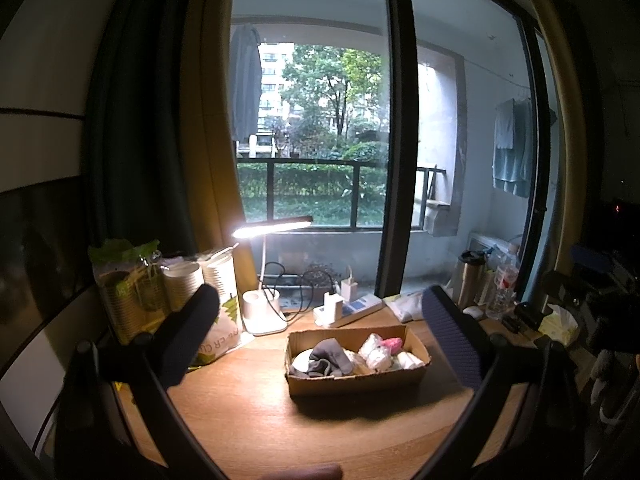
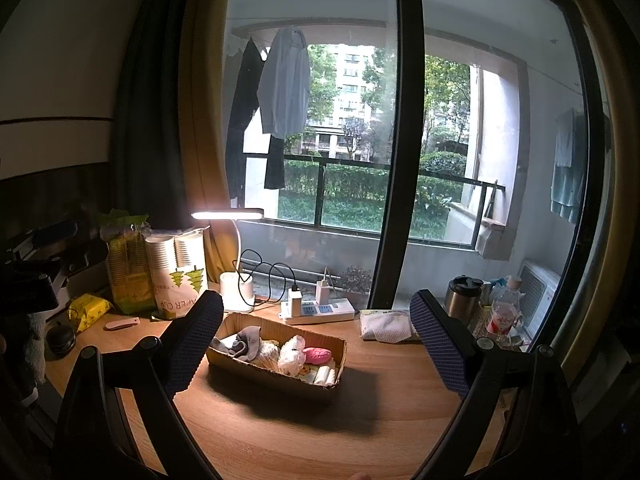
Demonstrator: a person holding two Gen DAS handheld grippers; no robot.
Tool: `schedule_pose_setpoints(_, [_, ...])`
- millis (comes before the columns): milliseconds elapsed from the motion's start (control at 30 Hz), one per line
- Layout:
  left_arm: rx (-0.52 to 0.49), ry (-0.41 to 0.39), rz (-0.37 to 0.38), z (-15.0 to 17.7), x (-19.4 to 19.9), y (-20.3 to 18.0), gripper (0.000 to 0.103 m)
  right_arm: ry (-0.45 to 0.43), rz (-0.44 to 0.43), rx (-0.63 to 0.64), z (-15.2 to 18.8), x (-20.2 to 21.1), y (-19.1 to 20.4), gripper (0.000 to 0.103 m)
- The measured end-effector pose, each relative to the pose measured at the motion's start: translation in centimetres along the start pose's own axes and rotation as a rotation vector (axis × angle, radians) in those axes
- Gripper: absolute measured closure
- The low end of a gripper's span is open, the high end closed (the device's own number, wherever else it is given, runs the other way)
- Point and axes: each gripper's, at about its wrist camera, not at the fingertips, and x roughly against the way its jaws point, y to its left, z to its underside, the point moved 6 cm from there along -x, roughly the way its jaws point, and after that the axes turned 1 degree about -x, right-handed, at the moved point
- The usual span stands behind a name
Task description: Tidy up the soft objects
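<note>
A shallow cardboard box point(image 1: 356, 383) stands on the wooden desk and holds soft things: a grey sock point(image 1: 330, 359), white bundles point(image 1: 376, 350) and a pink piece point(image 1: 391, 343). My left gripper point(image 1: 320, 344) is open and empty, held above the desk in front of the box. In the right wrist view the box point(image 2: 276, 376) shows the grey sock point(image 2: 245, 345), a white bundle point(image 2: 291, 356) and the pink piece point(image 2: 317, 356). My right gripper point(image 2: 320, 344) is open and empty, a little back from the box.
A lit desk lamp point(image 1: 264, 312), a power strip point(image 1: 348, 308) with chargers, paper cup stacks point(image 1: 216, 300), a white cloth pack point(image 2: 386, 326), a steel mug point(image 2: 460, 300), a bottle point(image 2: 502, 312) and a yellow packet point(image 2: 88, 310) line the desk's back and sides. A window stands behind.
</note>
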Motion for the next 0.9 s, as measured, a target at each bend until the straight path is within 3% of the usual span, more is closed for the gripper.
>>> schedule_pose_setpoints(900, [-0.012, 0.007, 0.018, 0.34, -0.24, -0.55, 0.001, 0.006, 0.002, -0.003, 0.17, -0.12, -0.27, 0.007])
